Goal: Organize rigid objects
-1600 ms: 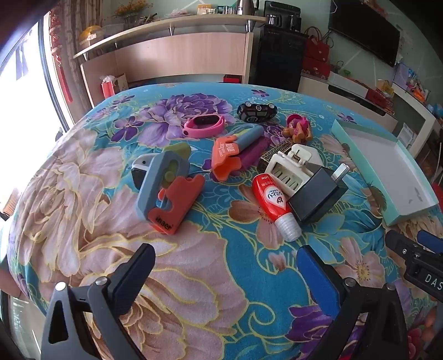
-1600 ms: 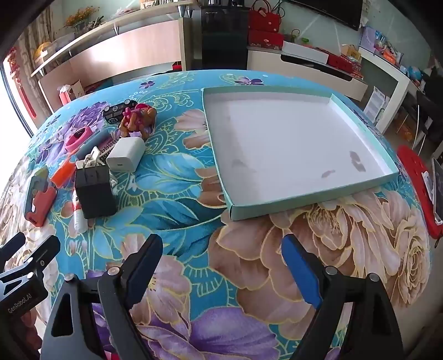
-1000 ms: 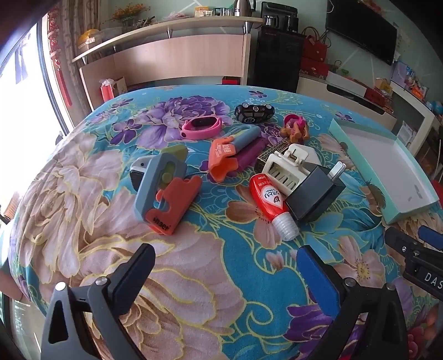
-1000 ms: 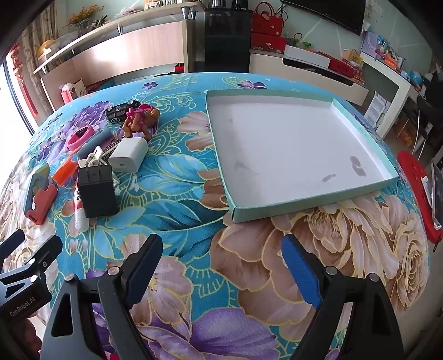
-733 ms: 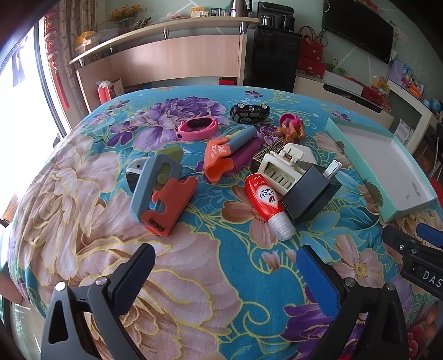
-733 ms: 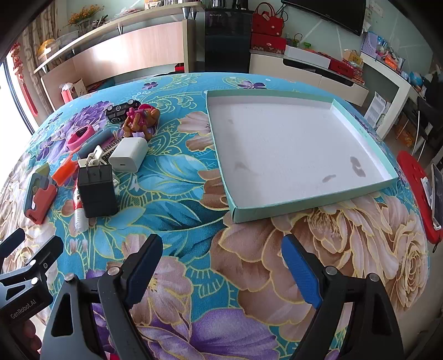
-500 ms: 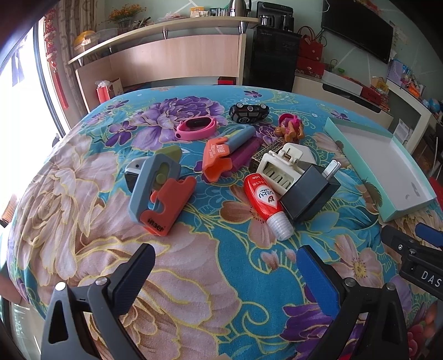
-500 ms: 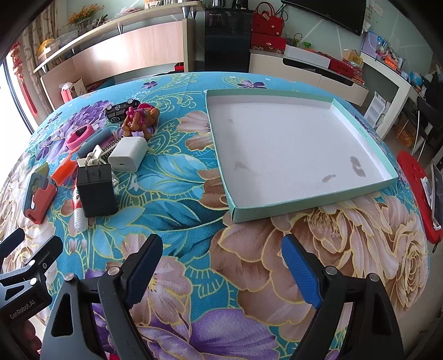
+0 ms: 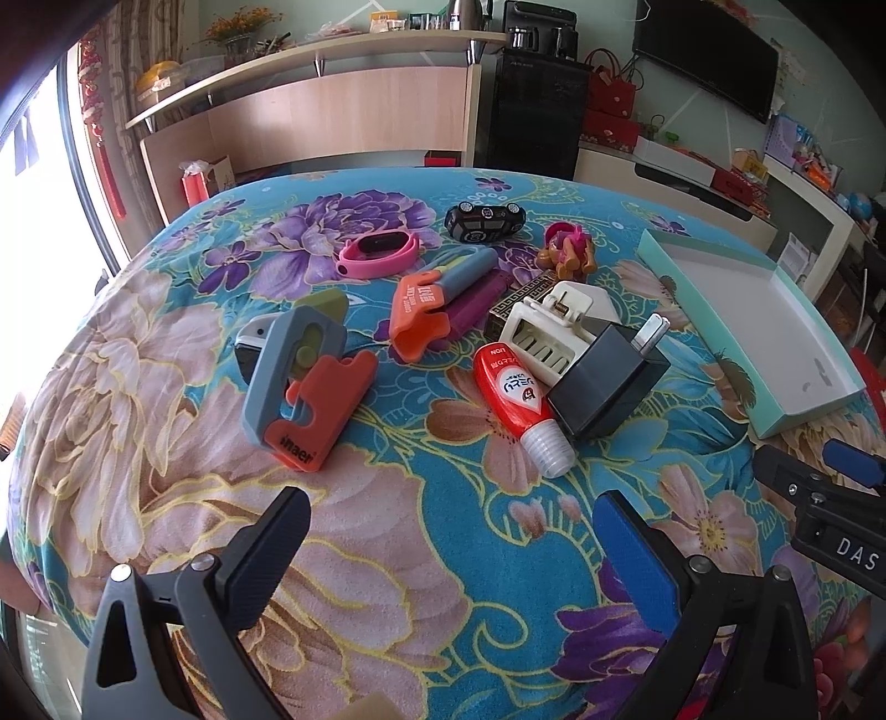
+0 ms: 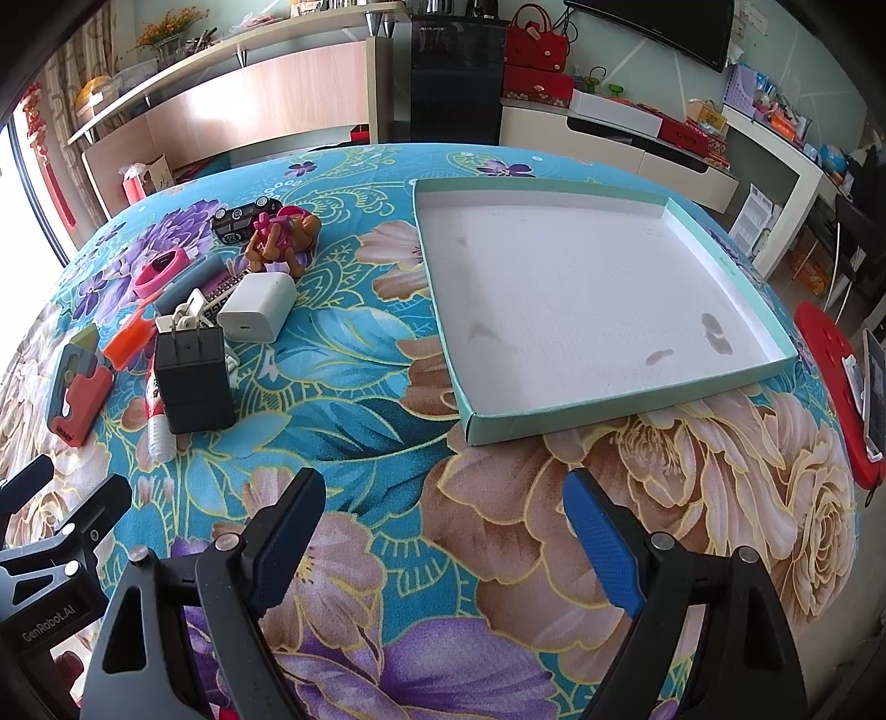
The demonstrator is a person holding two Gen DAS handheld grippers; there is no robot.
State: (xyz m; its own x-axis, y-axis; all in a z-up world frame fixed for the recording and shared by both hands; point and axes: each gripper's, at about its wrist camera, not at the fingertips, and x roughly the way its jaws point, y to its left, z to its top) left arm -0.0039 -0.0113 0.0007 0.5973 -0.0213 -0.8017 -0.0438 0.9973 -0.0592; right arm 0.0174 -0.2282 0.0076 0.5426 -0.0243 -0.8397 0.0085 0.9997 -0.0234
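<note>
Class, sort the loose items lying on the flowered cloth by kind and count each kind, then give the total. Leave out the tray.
Toys: 2, car and figurine
Chargers: 2, black and white
Cutters: 2, and
Red tube: 1
Pink wristband: 1
White clip: 1
Purple lighter: 1
Total: 10, plus partly hidden bits

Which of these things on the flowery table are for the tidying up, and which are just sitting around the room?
For tidying: red tube, black charger, white charger, toy car, pink band, empty tray.

Just around: television, red bags, flowers.
</note>
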